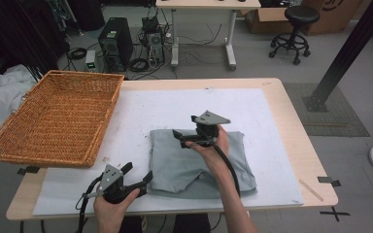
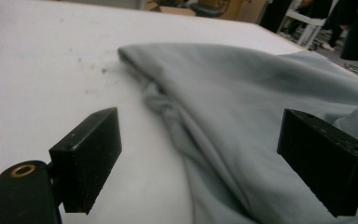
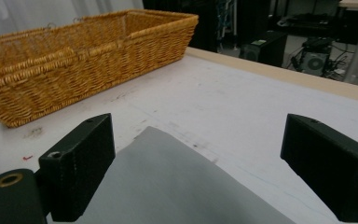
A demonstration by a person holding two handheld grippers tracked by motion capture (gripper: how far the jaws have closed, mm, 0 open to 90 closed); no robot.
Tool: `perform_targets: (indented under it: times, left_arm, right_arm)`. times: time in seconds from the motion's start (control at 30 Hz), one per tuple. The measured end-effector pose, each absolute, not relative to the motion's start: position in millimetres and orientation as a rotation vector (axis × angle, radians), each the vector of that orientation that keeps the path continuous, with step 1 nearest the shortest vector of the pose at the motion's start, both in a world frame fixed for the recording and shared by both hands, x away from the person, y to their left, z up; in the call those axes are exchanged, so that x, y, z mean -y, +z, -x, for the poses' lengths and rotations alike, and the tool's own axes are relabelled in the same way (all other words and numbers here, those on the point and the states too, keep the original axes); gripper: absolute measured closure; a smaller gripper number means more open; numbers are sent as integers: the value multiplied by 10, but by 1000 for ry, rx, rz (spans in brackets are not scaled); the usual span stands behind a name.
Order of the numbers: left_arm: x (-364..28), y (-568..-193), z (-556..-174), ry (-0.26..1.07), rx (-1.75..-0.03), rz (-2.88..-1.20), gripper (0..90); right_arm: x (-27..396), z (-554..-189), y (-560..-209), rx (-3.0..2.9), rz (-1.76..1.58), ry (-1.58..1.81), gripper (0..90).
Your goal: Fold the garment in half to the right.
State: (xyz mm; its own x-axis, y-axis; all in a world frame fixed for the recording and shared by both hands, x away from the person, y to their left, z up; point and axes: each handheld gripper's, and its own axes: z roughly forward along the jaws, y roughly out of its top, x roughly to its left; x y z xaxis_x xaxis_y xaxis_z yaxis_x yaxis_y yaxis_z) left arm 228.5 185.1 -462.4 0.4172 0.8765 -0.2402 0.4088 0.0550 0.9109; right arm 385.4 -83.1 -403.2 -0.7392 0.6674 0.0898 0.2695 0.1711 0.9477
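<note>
Grey garment (image 1: 199, 158), folded into a rough rectangle, lies on the white mat (image 1: 145, 111) that covers most of the wooden table (image 1: 296, 131), a little toward the person's side and right of centre. Its near edge is uneven, with a notch in the middle. White mat shows bare on every side of the cloth, widest beyond its far edge.

The left gripper (image 1: 148, 177) sits low at the garment's near left corner, jaws spread, nothing pinched; in the left gripper view (image 2: 191, 177) the cloth's rumpled folded edge runs between the two black jaws, which stand clear of it.

The right gripper (image 1: 177, 134) hovers over the garment's far left corner, pointing left toward the wicker basket (image 1: 53, 116), jaws also spread and holding nothing. In the right gripper view (image 3: 196, 172) the cloth's corner lies below the jaws, with bare mat between it and the basket.

The basket rests on the table's far left corner, overhanging the edge, well apart from the garment.
</note>
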Motion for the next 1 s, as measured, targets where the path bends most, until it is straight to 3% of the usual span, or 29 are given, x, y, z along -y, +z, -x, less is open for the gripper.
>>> perform_targets:
  times: [0.37,0.77,1.0]
  left_arm:
    - [-1847,-4730,-2128,546,-1193,-1568,196]
    - [-1656,-4802,-2155,529,-1257,-1565,258]
    - [-1659,-4750,-2141,467,-1257,-1477,253]
  right_arm:
    - [169,-4180,-4269,-2341,-778,1476,201]
    - [-110,-4394,-4356,-2477,-744,1368,253]
    - [-83,-4379,-4287,-2478,-703,1372,251]
